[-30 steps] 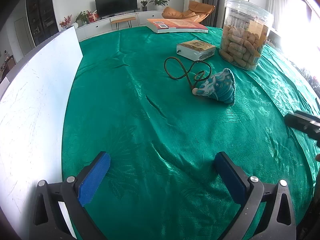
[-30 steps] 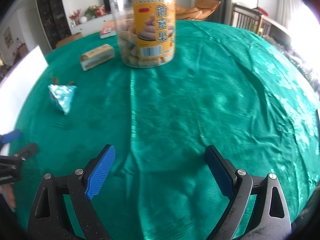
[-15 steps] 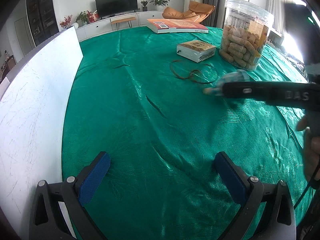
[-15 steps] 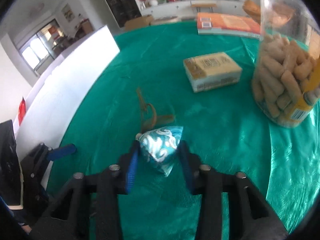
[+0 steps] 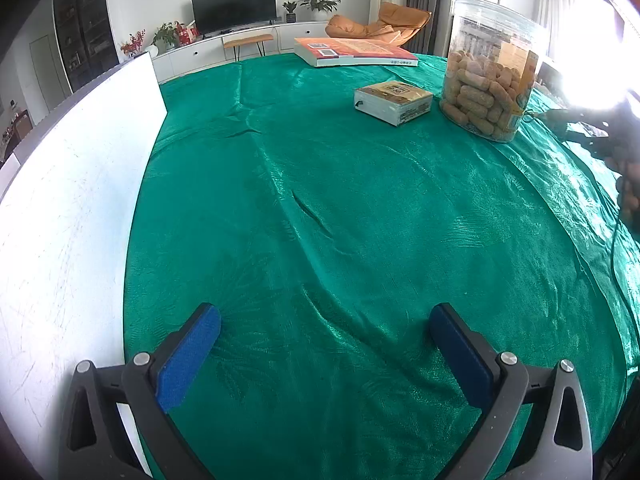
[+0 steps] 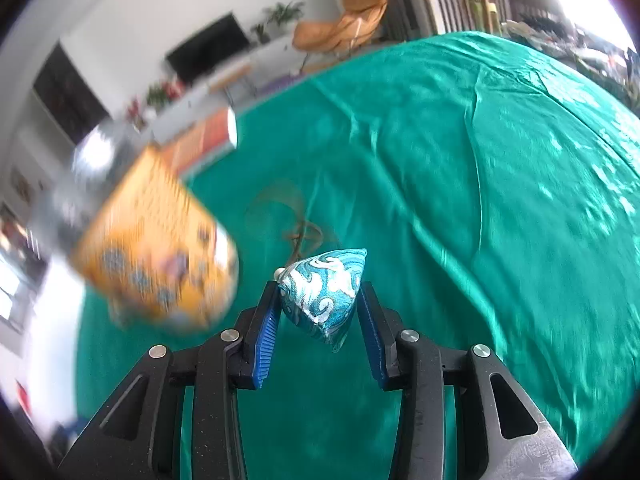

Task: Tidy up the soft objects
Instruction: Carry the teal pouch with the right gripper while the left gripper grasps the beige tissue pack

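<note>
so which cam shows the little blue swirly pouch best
The right wrist view: the blue patterned pouch sits sharp and close between the right hand-held gripper's blue pads, its brown cord trailing behind. The left wrist view does not show it at all.

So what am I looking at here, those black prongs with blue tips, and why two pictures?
The prongs are hand-held grippers, one in each of a person's hands, each with its own fisheye camera. The left camera shows the left gripper open and empty above a green tablecloth bearing a clear jar of fried snacks, a small box and a large book. The right camera, blurred by motion, shows the right gripper holding a blue-and-white patterned fabric pouch with a brown cord; its jaws are opening slightly.
</note>
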`<move>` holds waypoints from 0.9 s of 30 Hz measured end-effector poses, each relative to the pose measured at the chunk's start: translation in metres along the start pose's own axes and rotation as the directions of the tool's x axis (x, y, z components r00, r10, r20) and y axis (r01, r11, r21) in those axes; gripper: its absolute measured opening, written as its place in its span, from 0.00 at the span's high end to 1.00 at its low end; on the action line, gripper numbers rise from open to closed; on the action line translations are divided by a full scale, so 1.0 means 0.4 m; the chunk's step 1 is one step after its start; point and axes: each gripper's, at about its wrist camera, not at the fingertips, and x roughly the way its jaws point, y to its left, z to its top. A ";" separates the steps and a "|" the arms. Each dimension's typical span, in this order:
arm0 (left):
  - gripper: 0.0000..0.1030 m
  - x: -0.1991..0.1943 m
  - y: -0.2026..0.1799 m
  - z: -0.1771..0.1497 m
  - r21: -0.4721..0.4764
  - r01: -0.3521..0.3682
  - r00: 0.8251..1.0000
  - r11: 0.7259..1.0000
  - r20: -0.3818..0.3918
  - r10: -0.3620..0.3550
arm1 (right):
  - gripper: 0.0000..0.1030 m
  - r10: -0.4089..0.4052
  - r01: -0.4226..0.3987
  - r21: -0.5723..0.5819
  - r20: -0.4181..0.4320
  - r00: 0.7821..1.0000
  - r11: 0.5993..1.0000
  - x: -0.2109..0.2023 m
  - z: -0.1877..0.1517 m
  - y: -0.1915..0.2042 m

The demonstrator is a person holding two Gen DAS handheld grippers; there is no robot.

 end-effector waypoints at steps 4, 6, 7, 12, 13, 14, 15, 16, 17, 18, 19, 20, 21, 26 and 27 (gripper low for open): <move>0.00 0.000 0.000 0.000 -0.001 0.000 1.000 1.000 0.000 0.000 | 0.37 -0.029 0.030 0.015 -0.063 0.998 0.999 0.052 0.011 -0.018; 0.00 0.000 -0.001 0.005 -0.009 -0.003 1.000 1.000 -0.008 0.003 | 0.29 -0.059 0.060 0.007 -0.040 0.997 0.998 0.020 -0.006 -0.015; 0.00 0.004 -0.003 0.015 -0.016 -0.006 0.999 1.000 -0.037 0.006 | 0.28 -0.053 0.054 0.014 -0.027 0.998 0.998 0.000 -0.021 -0.017; 0.00 -0.020 -0.077 0.142 0.017 0.106 0.994 0.994 -0.040 -0.105 | 0.25 -0.078 0.079 -0.006 0.024 0.997 0.997 -0.088 -0.122 -0.022; 0.00 -0.028 -0.100 0.179 0.047 0.103 0.995 0.994 -0.015 -0.103 | 0.25 -0.083 0.083 -0.003 0.039 0.996 0.997 -0.098 -0.144 -0.020; 0.00 -0.029 -0.127 0.227 0.094 0.099 0.995 0.991 0.007 -0.100 | 0.24 -0.089 0.089 0.006 0.043 0.995 0.996 -0.098 -0.155 -0.026; 0.00 -0.019 -0.148 0.268 0.136 0.097 0.995 0.986 0.005 -0.099 | 0.24 -0.082 0.081 0.022 0.040 0.996 0.996 -0.095 -0.167 -0.030; 0.00 0.001 -0.171 0.314 0.180 0.094 0.995 0.979 -0.008 -0.094 | 0.22 -0.071 0.069 0.031 0.049 0.996 0.997 -0.101 -0.169 -0.027; 0.00 0.034 -0.188 0.361 0.221 0.102 0.995 0.970 -0.026 -0.099 | 0.22 -0.061 0.059 0.045 0.044 0.997 0.997 -0.099 -0.161 -0.031; 0.00 0.070 -0.197 0.398 0.250 0.114 0.993 0.961 -0.050 -0.105 | 0.22 -0.055 0.052 0.045 0.050 0.997 0.998 -0.097 -0.165 -0.034; 0.00 0.100 -0.200 0.428 0.270 0.116 0.993 0.956 -0.063 -0.103 | 0.22 -0.054 0.052 0.033 0.055 0.997 0.998 -0.096 -0.166 -0.027; 0.00 0.137 -0.200 0.458 0.291 0.126 0.991 0.948 -0.076 -0.109 | 0.22 -0.058 0.057 0.021 0.054 0.997 0.998 -0.093 -0.166 -0.030; 0.00 0.167 -0.199 0.479 0.303 0.137 0.989 0.943 -0.092 -0.114 | 0.22 -0.064 0.064 0.009 0.052 0.997 0.998 -0.082 -0.160 -0.031; 0.00 0.298 -0.218 0.528 0.395 0.119 0.984 0.911 -0.167 -0.057 | 0.22 -0.062 0.062 -0.001 0.055 0.997 0.998 -0.054 -0.161 -0.049; 0.08 0.311 -0.216 0.528 0.392 0.123 0.984 0.912 -0.168 -0.060 | 0.22 -0.058 0.058 0.001 0.055 0.997 0.998 -0.053 -0.162 -0.049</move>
